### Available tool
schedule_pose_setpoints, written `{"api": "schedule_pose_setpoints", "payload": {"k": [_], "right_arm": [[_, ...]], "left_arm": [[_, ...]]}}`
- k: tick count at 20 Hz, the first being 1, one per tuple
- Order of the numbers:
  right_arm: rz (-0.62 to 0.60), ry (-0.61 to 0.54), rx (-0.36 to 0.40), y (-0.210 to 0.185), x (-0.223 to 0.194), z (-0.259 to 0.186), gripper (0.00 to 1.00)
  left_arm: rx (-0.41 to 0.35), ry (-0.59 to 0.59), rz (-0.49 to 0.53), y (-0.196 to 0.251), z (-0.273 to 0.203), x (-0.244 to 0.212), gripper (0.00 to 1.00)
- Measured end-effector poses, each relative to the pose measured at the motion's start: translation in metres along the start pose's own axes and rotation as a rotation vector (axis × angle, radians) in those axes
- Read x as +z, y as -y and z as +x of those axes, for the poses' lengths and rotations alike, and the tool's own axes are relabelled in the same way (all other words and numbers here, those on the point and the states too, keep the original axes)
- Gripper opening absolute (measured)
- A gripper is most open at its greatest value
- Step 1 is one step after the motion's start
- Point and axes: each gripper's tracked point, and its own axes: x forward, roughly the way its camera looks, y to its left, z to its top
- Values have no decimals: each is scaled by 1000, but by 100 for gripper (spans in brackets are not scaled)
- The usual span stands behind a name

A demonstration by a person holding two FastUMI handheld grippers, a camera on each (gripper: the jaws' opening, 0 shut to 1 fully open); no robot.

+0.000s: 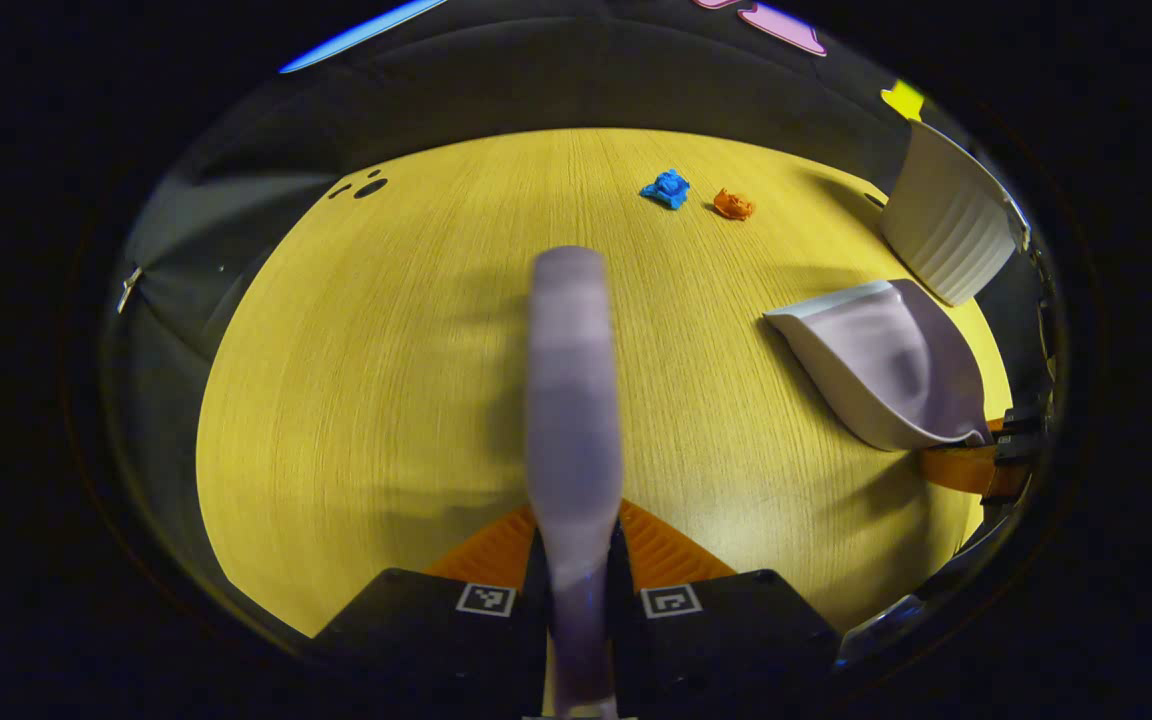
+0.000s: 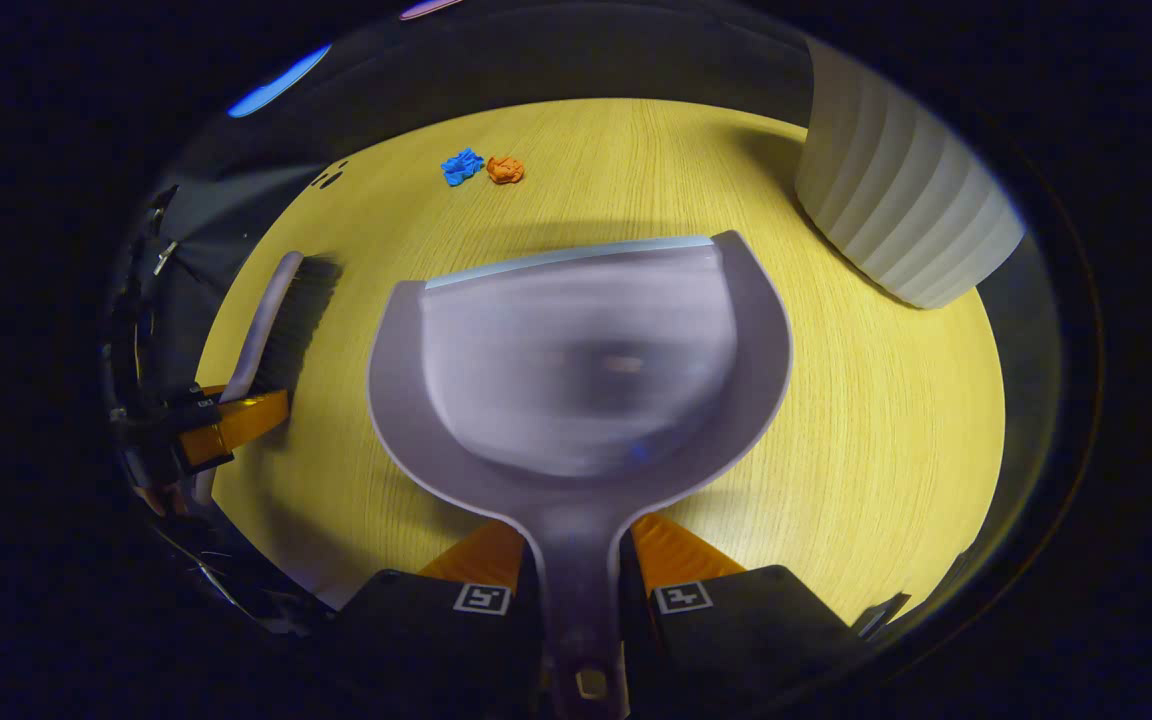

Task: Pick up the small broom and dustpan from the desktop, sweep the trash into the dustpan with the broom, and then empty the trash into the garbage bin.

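Left tool point(image 1: 576, 560) is pinching the broom point(image 1: 571, 400), right tool point(image 2: 576, 570) is pinching the dustpan point(image 2: 576, 360), both lifted over the desk point(image 2: 886, 420). Pickup looks done; blue scrap point(image 2: 461, 166) and orange scrap point(image 2: 505, 169) are lying far ahead unswept, bin point(image 2: 896, 215) is waiting at right.

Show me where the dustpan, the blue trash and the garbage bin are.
dustpan point(image 2: 576, 370): right gripper view, inside of its scoop.
blue trash point(image 1: 667, 188): left gripper view, middle of the crumpled piece.
garbage bin point(image 2: 901, 220): right gripper view, its ribbed wall.
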Motion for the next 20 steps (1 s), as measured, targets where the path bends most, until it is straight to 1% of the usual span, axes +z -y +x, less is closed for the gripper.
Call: {"api": "schedule_pose_setpoints", "payload": {"k": [2,3,4,6,7,10,11,12,13,15,17,18,19,20], "right_arm": [[4,3,-4,0,-1,0,37],[2,3,-4,0,-1,0,33],[2,2,-3,0,0,0,37],[2,-8,0,0,-2,-1,37],[-5,-15,-1,0,-3,-1,37],[-48,-5,1,1,2,-2,37],[-63,3,-2,2,4,-3,37],[-78,9,-4,2,7,-5,37],[-93,7,-5,2,9,-8,37],[-117,12,-1,0,14,-10,36],[-128,14,3,0,16,-12,37],[-131,13,7,-1,18,-14,41],[-134,11,12,-1,19,-17,41],[-140,8,16,1,20,-23,36]], "left_arm": [[-11,25,24,0,0,1,29],[-20,31,26,0,-1,0,28],[-23,31,23,-2,-2,0,27],[-4,41,34,-10,-7,3,24],[1,59,41,-14,-11,9,25],[-31,90,9,-21,-23,36,25],[-24,89,18,-26,-26,42,24],[-14,93,38,-32,-28,51,24],[-17,100,60,-35,-30,63,24],[-50,106,87,-37,-28,90,24],[-44,111,140,-49,-22,116,24],[-49,109,155,-49,-17,126,24],[-50,104,191,-51,-10,140,24],[-35,105,260,-56,-3,153,24]]}}
